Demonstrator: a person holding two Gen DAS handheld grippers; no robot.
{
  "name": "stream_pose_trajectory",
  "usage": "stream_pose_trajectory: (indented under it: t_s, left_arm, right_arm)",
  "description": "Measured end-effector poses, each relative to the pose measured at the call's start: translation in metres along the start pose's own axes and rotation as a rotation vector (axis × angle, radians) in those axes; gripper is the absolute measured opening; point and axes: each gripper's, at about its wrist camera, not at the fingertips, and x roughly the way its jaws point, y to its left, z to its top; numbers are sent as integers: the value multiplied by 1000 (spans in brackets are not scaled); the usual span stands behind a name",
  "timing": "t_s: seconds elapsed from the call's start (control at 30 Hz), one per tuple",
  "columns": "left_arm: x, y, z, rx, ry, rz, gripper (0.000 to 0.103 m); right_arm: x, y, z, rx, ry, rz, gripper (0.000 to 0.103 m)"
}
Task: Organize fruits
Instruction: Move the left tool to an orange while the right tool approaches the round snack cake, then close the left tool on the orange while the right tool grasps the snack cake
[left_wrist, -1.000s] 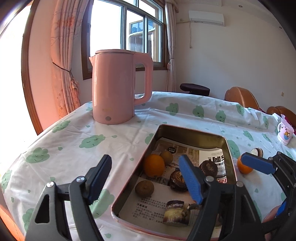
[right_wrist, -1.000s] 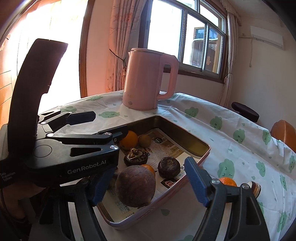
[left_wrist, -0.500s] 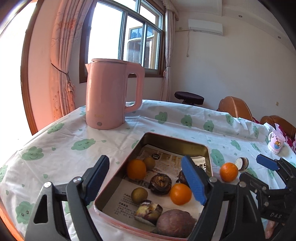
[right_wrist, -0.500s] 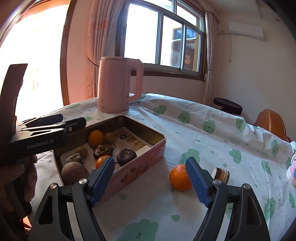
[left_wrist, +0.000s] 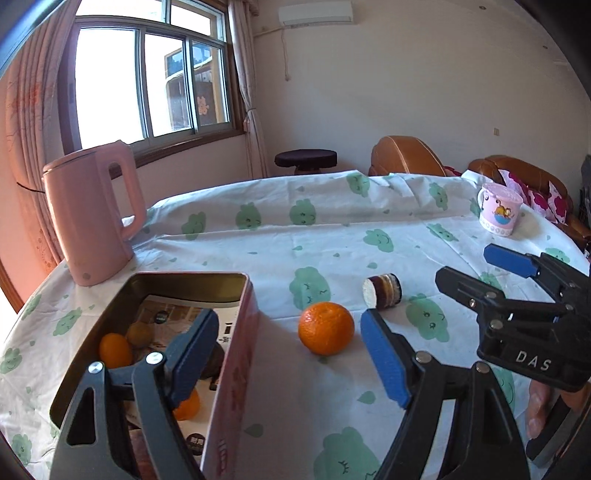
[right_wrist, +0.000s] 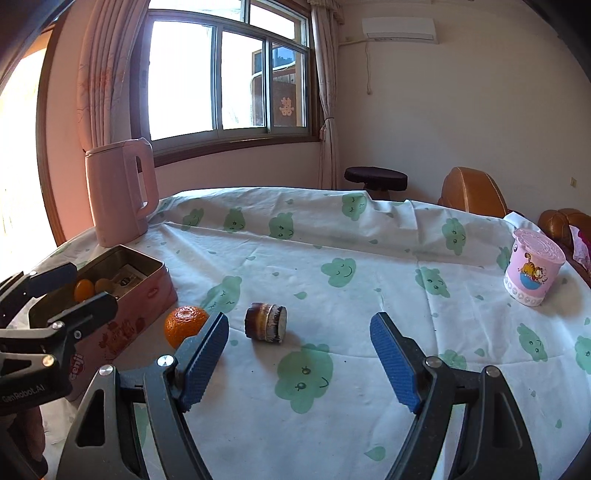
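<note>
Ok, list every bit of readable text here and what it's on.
"DAS": right hand-held gripper body.
"GenRobot.AI": left hand-held gripper body.
"Genji": pink tin side, partly hidden.
Newspaper lining in the tin: too small to read.
Cartoon cup: picture only.

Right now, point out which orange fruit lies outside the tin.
The orange on the tablecloth, between the pink tin and the brown cylinder. The other oranges sit inside the tin.
</note>
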Motion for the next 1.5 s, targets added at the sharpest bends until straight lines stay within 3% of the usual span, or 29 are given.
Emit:
stream_pose_trajectory:
  t_s: [0.2, 0.3, 0.4, 0.83, 0.9, 1.03, 1.33, 1.5]
  left_arm:
    - [38, -16, 2, 28, 116, -31, 64]
    - [53, -20, 1, 38, 172, -38, 64]
    - [60, -19, 2, 26, 189, -61, 49]
    - [67, 5, 10, -67, 157, -69, 47]
    - [67, 5, 10, -69, 156, -68, 47]
    - [65, 7, 10, -79, 149, -61, 47]
    - [57, 19, 9, -138, 108, -28, 47]
    - [58, 22, 9, -155, 109, -15, 46]
  right_arm:
    - [-4, -10, 0, 40, -17, 4, 81]
    - [-5, -12, -1, 52, -22, 8, 83]
    - [-4, -15, 0, 65, -21, 12, 85]
    - [33, -5, 14, 34, 77, 25, 85]
    - [45, 0, 18, 27, 100, 28, 82]
    - [69, 6, 20, 39, 169, 70, 59]
    - [87, -1, 18, 105, 226, 131, 53]
    - [87, 16, 17, 26, 246, 156, 53]
